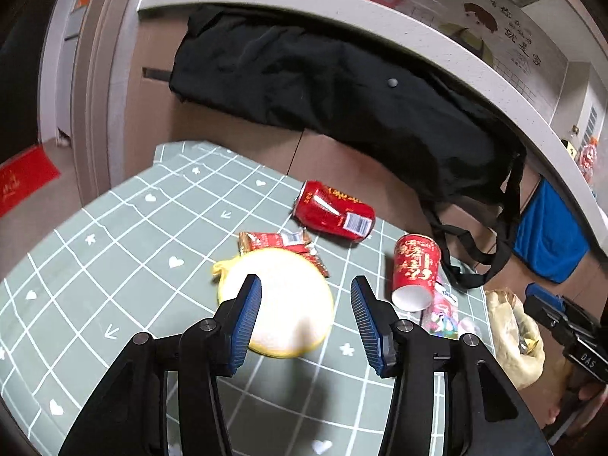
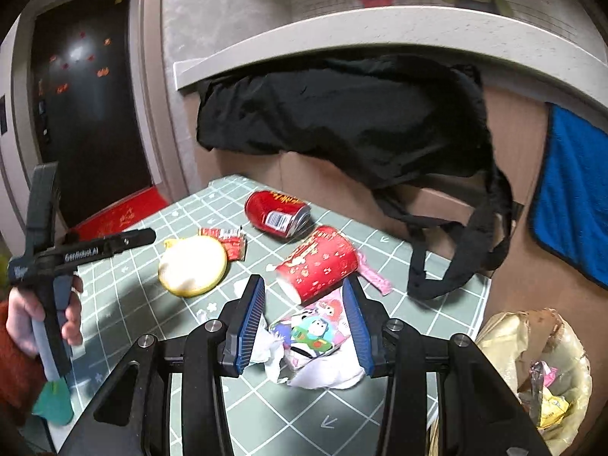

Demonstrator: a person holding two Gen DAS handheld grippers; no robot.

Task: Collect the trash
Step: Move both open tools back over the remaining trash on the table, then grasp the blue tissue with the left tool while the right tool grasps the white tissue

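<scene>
Trash lies on a green checked tablecloth (image 1: 114, 250): a dented red can (image 1: 334, 209) (image 2: 277, 212), a torn red wrapper (image 1: 279, 241) (image 2: 226, 237), a round yellow-rimmed white lid (image 1: 288, 304) (image 2: 193, 266), a tipped red paper cup (image 1: 416, 269) (image 2: 319, 266), a cartoon packet (image 2: 315, 330) and crumpled white tissue (image 2: 326, 374). My left gripper (image 1: 306, 298) (image 2: 150, 236) is open above the lid, not touching it. My right gripper (image 2: 304, 300) (image 1: 535, 296) is open over the cartoon packet and tissue, just short of the cup.
A yellowish trash bag (image 2: 532, 372) (image 1: 513, 338) with wrappers inside stands off the table's right edge. A black bag (image 1: 342, 87) hangs over cardboard boxes (image 2: 437, 193) behind the table, its straps reaching the cloth. A person's hand (image 2: 38, 315) holds the left gripper.
</scene>
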